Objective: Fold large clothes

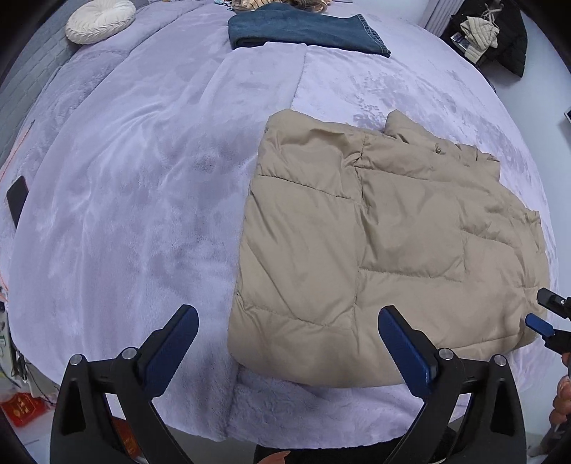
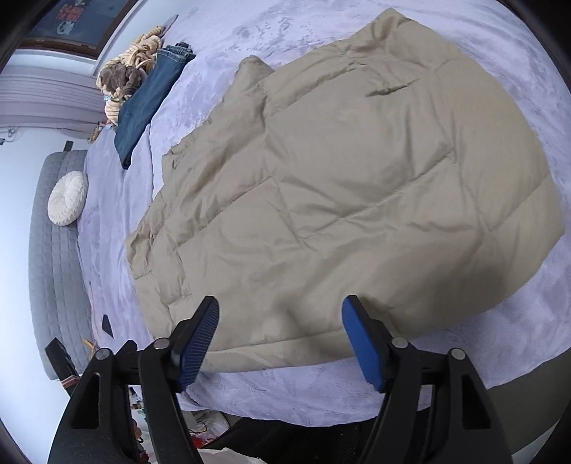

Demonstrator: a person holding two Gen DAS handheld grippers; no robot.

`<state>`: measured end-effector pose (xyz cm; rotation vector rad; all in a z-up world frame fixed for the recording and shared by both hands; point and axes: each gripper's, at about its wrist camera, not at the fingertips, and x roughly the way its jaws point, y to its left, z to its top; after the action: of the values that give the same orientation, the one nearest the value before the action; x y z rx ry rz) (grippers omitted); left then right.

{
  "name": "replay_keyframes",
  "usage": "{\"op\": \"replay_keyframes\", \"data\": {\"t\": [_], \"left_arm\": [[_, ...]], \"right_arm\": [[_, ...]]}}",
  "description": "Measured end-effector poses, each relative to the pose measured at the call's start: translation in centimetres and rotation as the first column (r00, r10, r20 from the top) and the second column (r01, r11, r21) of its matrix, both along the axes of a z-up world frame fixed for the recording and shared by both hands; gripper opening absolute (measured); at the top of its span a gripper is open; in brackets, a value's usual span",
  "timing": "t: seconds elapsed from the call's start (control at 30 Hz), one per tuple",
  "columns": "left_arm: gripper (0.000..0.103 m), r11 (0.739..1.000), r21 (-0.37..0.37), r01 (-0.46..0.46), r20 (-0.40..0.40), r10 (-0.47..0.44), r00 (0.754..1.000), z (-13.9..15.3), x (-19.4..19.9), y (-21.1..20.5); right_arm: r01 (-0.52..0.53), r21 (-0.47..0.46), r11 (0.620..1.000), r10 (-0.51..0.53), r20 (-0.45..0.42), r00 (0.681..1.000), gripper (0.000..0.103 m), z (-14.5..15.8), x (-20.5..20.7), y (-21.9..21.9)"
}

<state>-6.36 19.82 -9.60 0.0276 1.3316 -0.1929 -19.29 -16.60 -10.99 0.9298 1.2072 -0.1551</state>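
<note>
Left gripper [image 1: 288, 351]: jaws wide apart, nothing between the blue pads, hanging over the near edge of the bed just beside the jacket's near left corner. Right gripper [image 2: 280, 337]: jaws apart, empty, above the jacket's near hem; its fingertips [image 1: 539, 323] also show at the right border of the left wrist view. Task item: beige quilted puffer jacket [image 1: 389, 242], lying folded into a rough rectangle near the bed's near edge, toward the right side. Judged light, soft and springy, with a smooth shell likely to slip; padding will probably push a fold back open, so hold is best taken at the stitched hem or corners, pinching all layers. Carrier: bed with lilac plush blanket [image 1: 142, 214], a seam running away from the near edge. Further back: folded blue jeans [image 1: 307, 30] by the far edge, then a tan heap of cloth [image 2: 132, 71], not identifiable. White round cushion [image 1: 100, 19] at the far left corner. Dark flat object [image 1: 17, 200] at the left edge, possibly a phone. Sleeves and collar of the jacket are tucked under or hidden; layers beneath cannot be counted.
</note>
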Motion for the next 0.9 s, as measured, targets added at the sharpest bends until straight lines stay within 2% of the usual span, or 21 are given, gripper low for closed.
{"op": "replay_keyframes", "data": {"t": [0.2, 0.27, 0.33, 0.47, 0.73, 0.9], "left_arm": [[0.101, 0.999, -0.025, 0.035, -0.040, -0.036, 0.999, -1.7, 2.3, 0.9], [0.101, 0.998, -0.038, 0.050, -0.050, -0.052, 0.997, -2.1, 2.7, 1.2], [0.101, 0.996, -0.054, 0.069, -0.052, -0.072, 0.996, -2.5, 3.2, 1.4], [0.101, 0.992, -0.074, 0.099, -0.077, -0.105, 0.991, -3.8, 4.4, 1.6], [0.101, 0.995, -0.076, 0.067, -0.101, -0.075, 0.992, -6.0, 6.1, 1.7], [0.101, 0.982, -0.185, 0.047, -0.141, -0.074, 0.987, -7.2, 7.0, 2.4]], "right_arm": [[-0.037, -0.032, 0.999, 0.036, -0.010, 0.999, 0.081, 0.0, 3.0, 3.3], [-0.041, -0.036, 0.998, 0.041, -0.016, 0.999, 0.083, -0.2, 3.7, 4.1], [-0.044, -0.046, 0.998, 0.043, -0.024, 0.999, 0.091, -0.4, 4.2, 4.9], [-0.054, -0.063, 0.997, 0.051, -0.046, 0.998, 0.091, -0.7, 5.2, 6.3], [-0.105, -0.133, 0.985, 0.098, -0.059, 0.993, 0.093, -1.1, 6.9, 7.5], [-0.140, -0.178, 0.974, 0.142, -0.001, 0.990, 0.093, -0.4, 8.2, 7.8]]}}
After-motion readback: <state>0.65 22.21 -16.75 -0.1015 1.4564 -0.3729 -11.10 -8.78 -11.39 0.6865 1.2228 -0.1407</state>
